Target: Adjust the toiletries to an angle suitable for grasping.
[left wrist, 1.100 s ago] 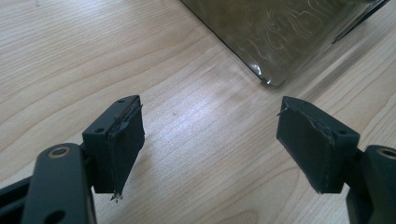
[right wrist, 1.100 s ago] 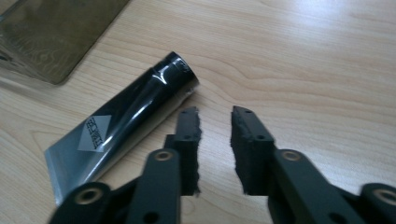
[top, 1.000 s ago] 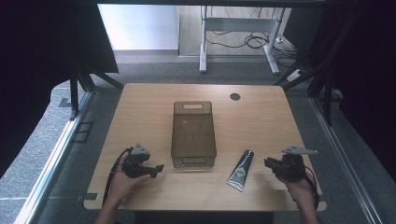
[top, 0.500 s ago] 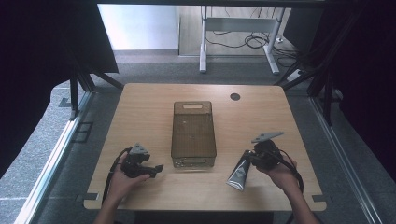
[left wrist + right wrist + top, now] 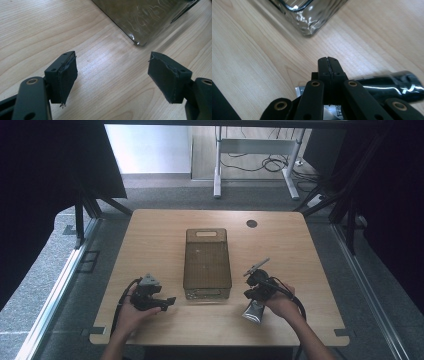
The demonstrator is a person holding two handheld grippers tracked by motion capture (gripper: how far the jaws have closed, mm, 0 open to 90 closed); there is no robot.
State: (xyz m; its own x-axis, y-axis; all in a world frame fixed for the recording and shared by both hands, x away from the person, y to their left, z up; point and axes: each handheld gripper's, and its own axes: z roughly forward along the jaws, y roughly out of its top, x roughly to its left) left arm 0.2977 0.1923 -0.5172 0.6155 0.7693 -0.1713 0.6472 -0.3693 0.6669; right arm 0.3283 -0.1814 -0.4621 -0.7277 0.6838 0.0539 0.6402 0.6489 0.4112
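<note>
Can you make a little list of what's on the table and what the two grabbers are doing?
table: light wood
bin: clear, smoky, mid-table, nothing seen inside
tube: black and silver, lying flat right of the bin
left gripper: jaws wide open, nothing between them, low over bare wood near a bin corner
right gripper: jaws shut together, nothing between them, right above the tube

Daylight from the far floor brightens the pale tabletop (image 5: pixel 150 245) while dark curtains swallow both sides. Glare streaks the clear container (image 5: pixel 309 17); the near black jaws blur softly in both gripper views.
</note>
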